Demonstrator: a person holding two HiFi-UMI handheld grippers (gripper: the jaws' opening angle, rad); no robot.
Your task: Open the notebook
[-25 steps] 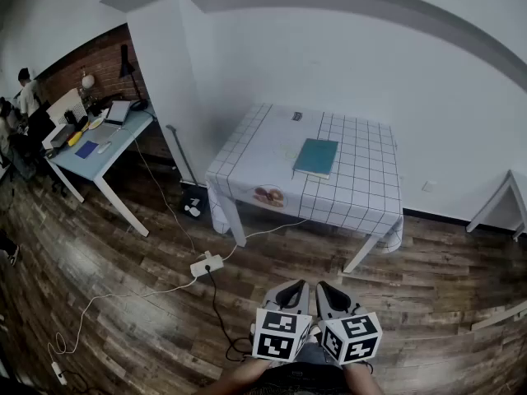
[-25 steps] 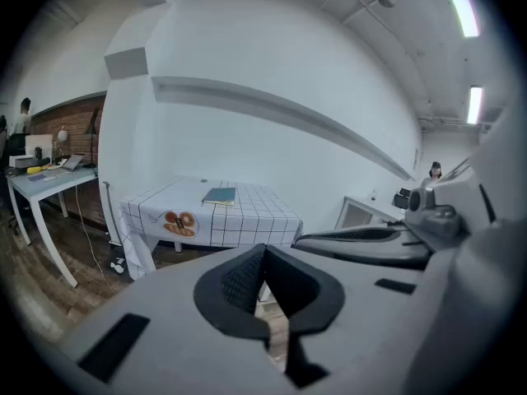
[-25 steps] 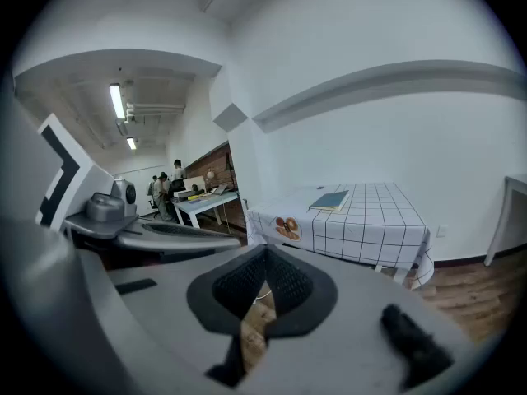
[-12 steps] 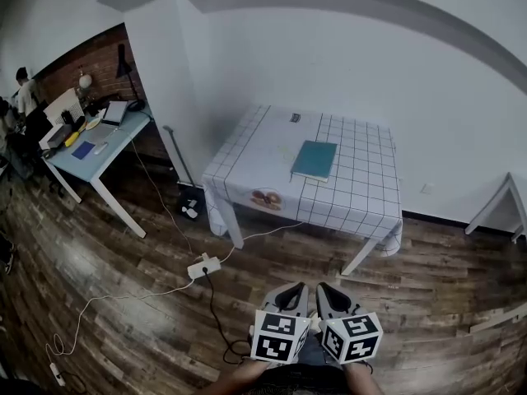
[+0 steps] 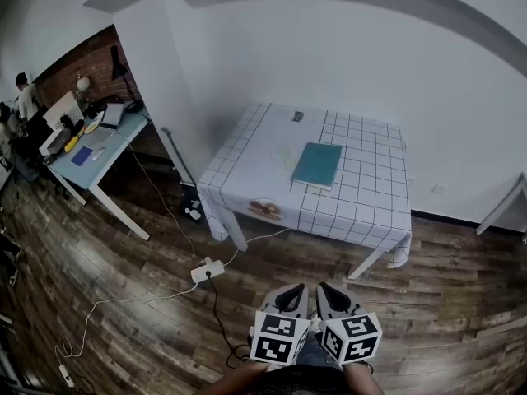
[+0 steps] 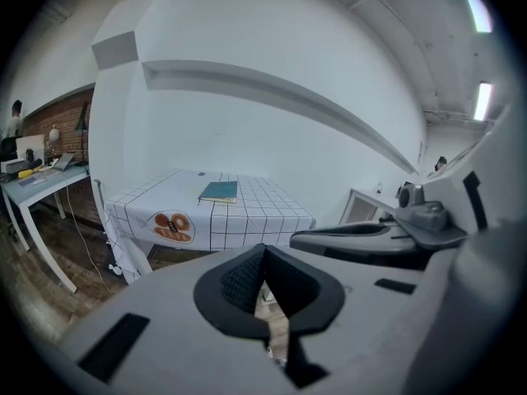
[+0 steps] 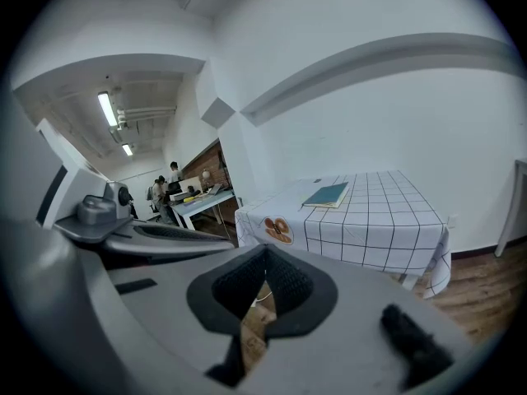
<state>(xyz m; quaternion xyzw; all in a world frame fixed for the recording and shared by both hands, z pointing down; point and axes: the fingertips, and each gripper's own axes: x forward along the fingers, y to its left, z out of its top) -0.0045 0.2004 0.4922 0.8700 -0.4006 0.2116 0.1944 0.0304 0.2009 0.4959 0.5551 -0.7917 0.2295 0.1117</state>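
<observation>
Head view is showing me standing well back from the checked table [image 5: 247,159], so I'm judging this as the approach step; nothing on the task itself is done yet. Notebook [image 5: 317,164] is lying flat & closed approx mid-table, a bit toward the wall [image 5: 346,56] side, well apart from both claws. L gripper [image 5: 295,290] and R gripper [image 5: 327,291] are hanging side by side low in front of me, over the wood floor [image 5: 123,262]. Both are sitting closed w/ nothing held: L gripper view & R gripper view are each showing jaws meeting on empty air.

Next move, as I'm reading it: get in to the table's near edge, open one claw, and bring it to the cover's free edge, w/ the other maybe pinning the book down.

Notebook's long axis is running away from me, near edge to wall, far end leaning slightly right. Which long side is carrying the spine I can't tell from here, so I'm leaving the choice of lifting edge till I'm closer.
</observation>
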